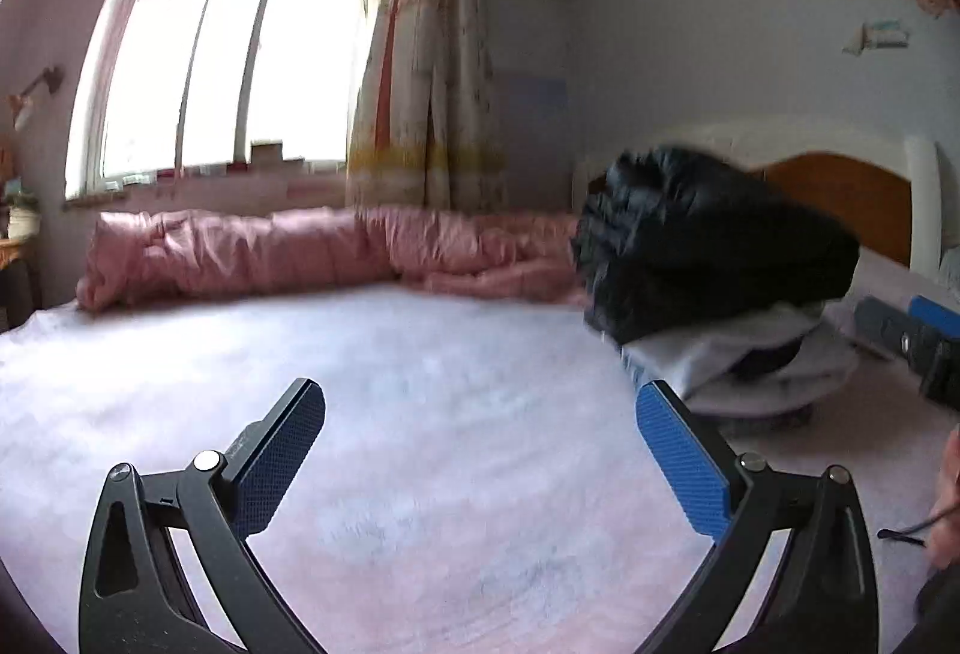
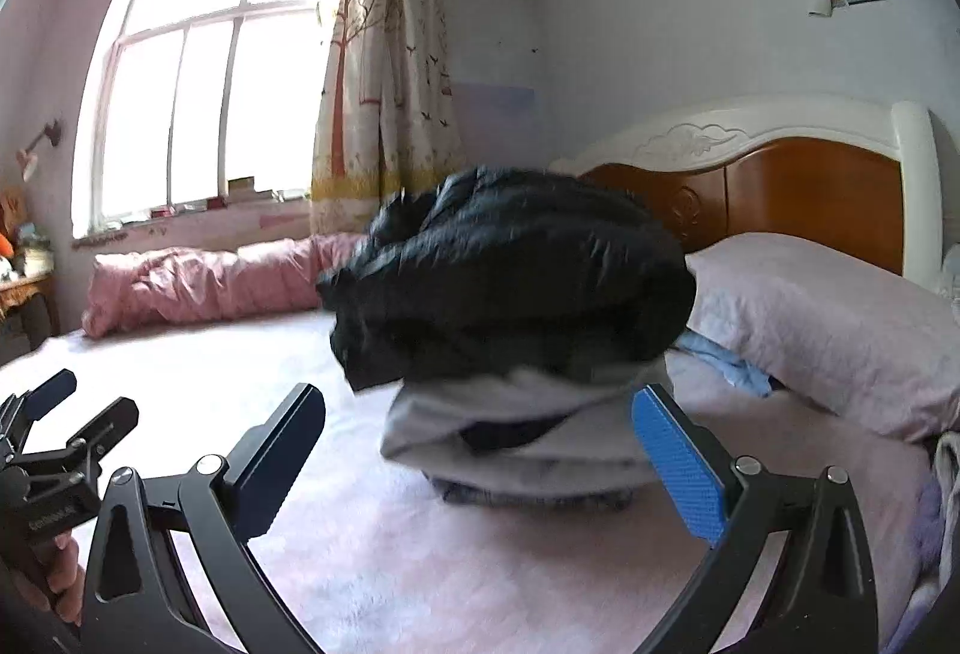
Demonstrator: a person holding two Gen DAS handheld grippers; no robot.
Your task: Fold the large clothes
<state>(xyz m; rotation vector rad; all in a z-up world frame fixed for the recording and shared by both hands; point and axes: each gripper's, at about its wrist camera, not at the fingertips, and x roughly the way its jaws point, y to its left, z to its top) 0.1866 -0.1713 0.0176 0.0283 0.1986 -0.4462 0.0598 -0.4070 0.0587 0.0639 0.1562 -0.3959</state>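
Note:
A folded black puffy jacket lies on top of a stack of folded pale grey clothes on the bed. In the left wrist view the same black jacket and grey stack sit to the right. My left gripper stands open over bare pink sheet, left of the stack. My right gripper is open too, its blue-padded fingers wide apart just in front of the stack, with nothing between them. The left gripper also shows at the right wrist view's lower left.
A rolled pink quilt lies along the far side of the bed under the window. A pillow rests against the wooden headboard, with light blue cloth beneath it. A curtain hangs by the window.

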